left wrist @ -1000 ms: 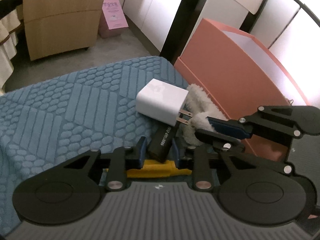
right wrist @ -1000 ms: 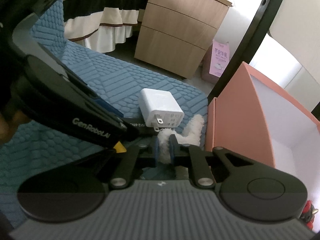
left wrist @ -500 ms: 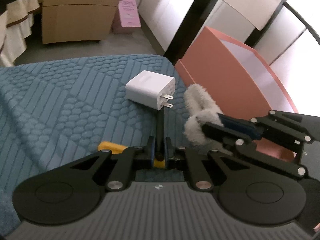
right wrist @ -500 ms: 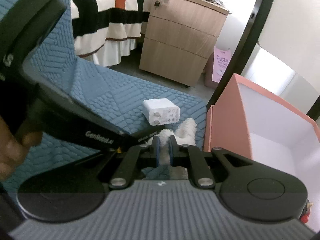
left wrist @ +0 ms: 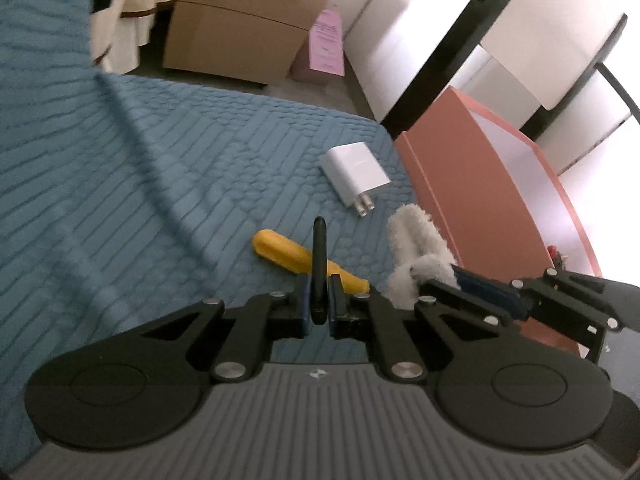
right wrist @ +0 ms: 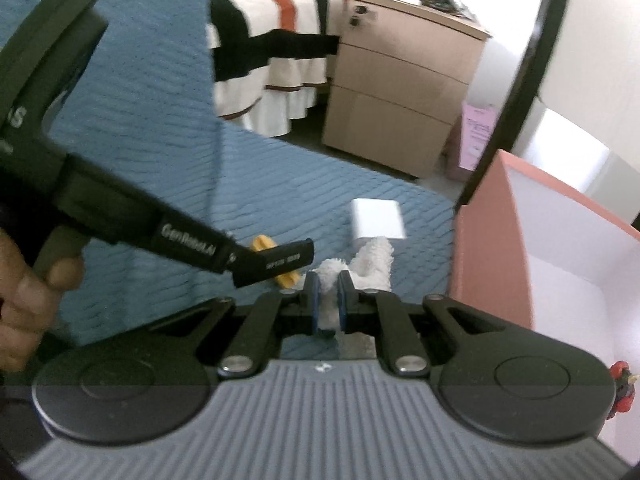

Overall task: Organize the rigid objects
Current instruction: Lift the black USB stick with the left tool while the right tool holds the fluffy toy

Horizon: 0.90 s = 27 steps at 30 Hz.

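My left gripper [left wrist: 319, 300] is shut on a flat black stick-shaped device [left wrist: 319, 256], held edge-on above the blue quilt; in the right wrist view the same black device [right wrist: 276, 262] shows white lettering. My right gripper [right wrist: 326, 292] is shut on a white fluffy fabric piece [right wrist: 370, 258], which also hangs at the right gripper's tips in the left wrist view as the fluffy piece [left wrist: 420, 252]. A white wall charger [left wrist: 354, 172] and a yellow tool handle [left wrist: 292, 256] lie on the quilt. An open salmon-pink box [left wrist: 480, 184] stands to the right.
The blue quilted cover [left wrist: 140, 184] ends at a far edge before a wooden drawer cabinet [right wrist: 396, 92] and a striped bed [right wrist: 272, 32]. A black pole [right wrist: 516, 72] rises beside the pink box [right wrist: 492, 240]. A small red object [right wrist: 620, 388] lies inside the box. A hand [right wrist: 24, 292] grips the left tool.
The left gripper closed on the black device and lifted it off the quilt, uncovering the yellow handle. The right gripper rose with the white fluffy piece. Both pulled back from the charger.
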### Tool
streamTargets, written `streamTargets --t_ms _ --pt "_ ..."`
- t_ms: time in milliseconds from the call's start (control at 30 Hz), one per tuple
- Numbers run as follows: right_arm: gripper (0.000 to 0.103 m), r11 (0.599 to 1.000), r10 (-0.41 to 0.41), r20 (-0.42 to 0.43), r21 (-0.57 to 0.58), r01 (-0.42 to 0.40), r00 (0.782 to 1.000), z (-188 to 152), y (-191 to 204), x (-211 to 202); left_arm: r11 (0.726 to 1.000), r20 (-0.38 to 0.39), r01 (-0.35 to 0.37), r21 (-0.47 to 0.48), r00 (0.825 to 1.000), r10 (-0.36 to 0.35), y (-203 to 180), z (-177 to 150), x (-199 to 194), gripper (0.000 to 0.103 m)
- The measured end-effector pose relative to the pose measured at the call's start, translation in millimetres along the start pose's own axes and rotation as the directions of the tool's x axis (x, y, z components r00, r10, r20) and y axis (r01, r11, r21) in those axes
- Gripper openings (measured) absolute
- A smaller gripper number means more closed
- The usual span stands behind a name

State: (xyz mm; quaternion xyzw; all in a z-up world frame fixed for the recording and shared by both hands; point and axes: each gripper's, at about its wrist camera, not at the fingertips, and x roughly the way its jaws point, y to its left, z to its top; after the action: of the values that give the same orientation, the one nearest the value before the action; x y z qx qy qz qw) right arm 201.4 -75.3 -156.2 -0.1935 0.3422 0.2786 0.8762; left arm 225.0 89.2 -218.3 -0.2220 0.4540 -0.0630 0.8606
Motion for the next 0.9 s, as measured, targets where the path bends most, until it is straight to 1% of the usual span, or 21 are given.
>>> streamTargets --t_ms 167,433,533,633,767,833,900 --pt "0.013 0.999 0.026 -0.013 -0.029 -0.027 1.0 -7.1 19.5 -6.3 0.999 0.019 -0.036 -0.013 0.999 0.037 2.5 -22.3 -23.0 0.01" --pt "0.013 0.997 0.055 -0.052 -0.044 -0.057 0.997 -29.4 39.4 -15.4 0.992 -0.008 -0.122 -0.028 0.993 0.122 3.4 -59.2 -33.8 0.01" --pt "0.013 0.996 0.059 -0.066 -0.063 -0.063 0.996 -36.9 46.7 -15.4 0.991 -0.028 -0.126 -0.048 0.992 0.125 5.3 -64.2 -31.2 0.01" --pt "0.013 0.995 0.061 -0.075 -0.075 -0.067 0.995 -41.8 50.2 -10.7 0.988 -0.041 -0.146 -0.055 0.989 0.144 9.0 -66.0 -26.5 0.011" --pt "0.014 0.994 0.078 -0.086 -0.064 -0.084 0.993 -46.6 48.2 -4.2 0.984 -0.06 -0.148 -0.094 0.988 0.143 16.7 -64.2 -19.5 0.011" --pt "0.015 0.993 0.092 -0.084 -0.062 -0.097 0.992 -48.8 49.1 -4.2 0.979 -0.068 -0.164 -0.117 0.985 0.157 19.9 -62.0 -15.6 0.012" --pt "0.016 0.993 0.102 -0.087 -0.051 -0.107 0.991 -49.5 47.7 -4.5 0.978 -0.062 -0.158 -0.139 0.987 0.15 23.5 -60.2 -13.8 0.013"
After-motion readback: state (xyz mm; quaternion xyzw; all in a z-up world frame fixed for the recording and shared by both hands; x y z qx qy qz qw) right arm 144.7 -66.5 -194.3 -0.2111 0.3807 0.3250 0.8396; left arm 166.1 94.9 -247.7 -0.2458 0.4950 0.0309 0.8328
